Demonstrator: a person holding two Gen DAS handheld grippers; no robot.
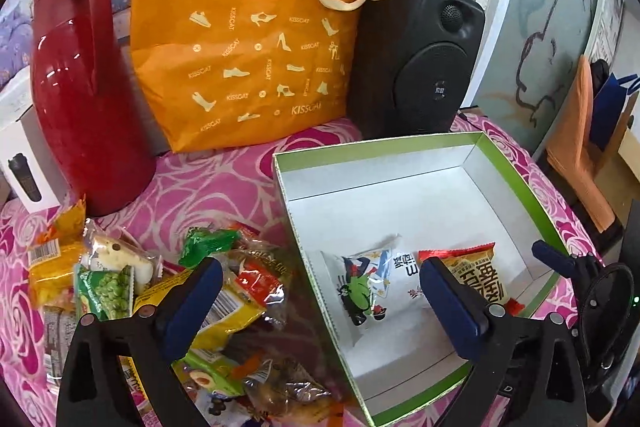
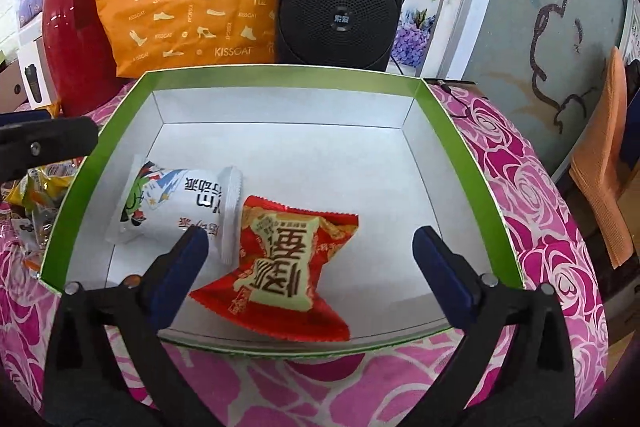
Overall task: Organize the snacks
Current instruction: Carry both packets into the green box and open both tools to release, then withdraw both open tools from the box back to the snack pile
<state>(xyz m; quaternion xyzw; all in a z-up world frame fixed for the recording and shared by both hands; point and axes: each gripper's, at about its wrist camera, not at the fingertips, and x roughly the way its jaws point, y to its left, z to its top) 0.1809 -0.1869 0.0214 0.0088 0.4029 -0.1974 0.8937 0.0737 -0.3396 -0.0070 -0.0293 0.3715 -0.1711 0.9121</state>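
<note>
I hold both grippers wide open and empty: right gripper (image 2: pixel 310 253) over the green-rimmed box (image 2: pixel 280 77) with 2 packets, left gripper (image 1: pixel 320 283) above the snack pile (image 1: pixel 160 287).

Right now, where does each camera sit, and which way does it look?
Left wrist: on the left tongs, open, above the box's left wall, facing the heap of mixed snack packets; the right tongs' tip shows.
Right wrist: on the right tongs, open, facing into the green-rimmed white cardboard box.
Shared: box, white snack packet, red snack packet.
</note>
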